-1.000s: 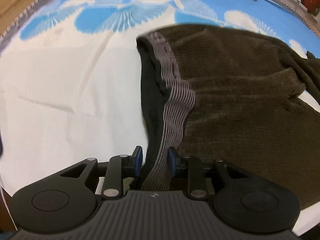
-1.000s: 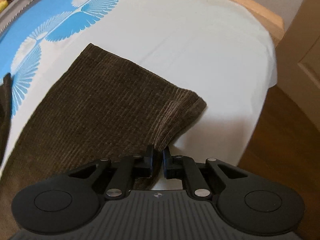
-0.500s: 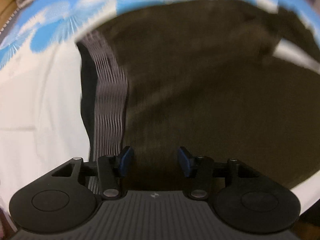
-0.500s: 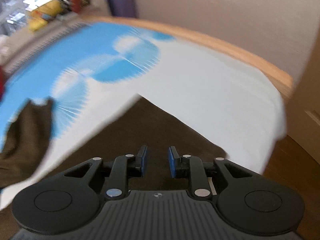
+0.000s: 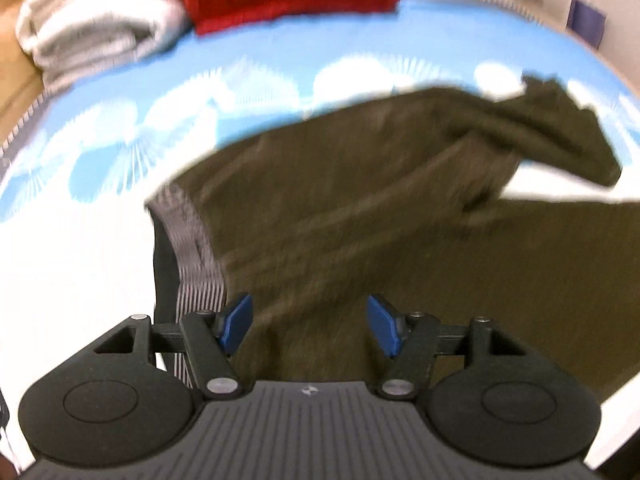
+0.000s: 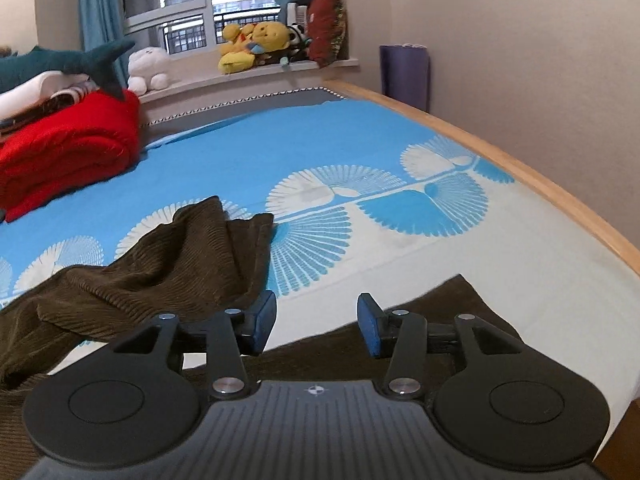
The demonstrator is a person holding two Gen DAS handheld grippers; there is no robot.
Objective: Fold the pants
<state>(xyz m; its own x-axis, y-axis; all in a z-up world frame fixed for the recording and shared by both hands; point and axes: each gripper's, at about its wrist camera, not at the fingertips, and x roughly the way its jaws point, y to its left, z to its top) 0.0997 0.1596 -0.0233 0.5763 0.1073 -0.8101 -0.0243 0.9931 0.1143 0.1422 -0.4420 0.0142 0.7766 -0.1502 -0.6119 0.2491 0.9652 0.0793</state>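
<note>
A pair of dark brown corduroy pants lies spread on a bed covered by a blue and white fan-patterned sheet, and no fold shows yet. Seen from the left wrist, the left tool hovers just above the waist end with its blue-padded jaws wide apart and nothing between them; the grey striped elastic waistband sits just beside the left pad, turned outward. This view is motion-blurred, so it is hard to say whether the cloth near the waist is smooth. Seen from the right wrist, the right tool is likewise released and empty, poised over the near leg, whose hem lies flat on the white part of the sheet near the wooden bed edge. The far leg is bunched and rumpled, splayed away from the near one with bare sheet between them. Judged from this, the task is at an early stage: the crumpled leg likely needs straightening and laying onto the other, then folding across the length. A folded red blanket rests well apart at the head of the bed
</note>
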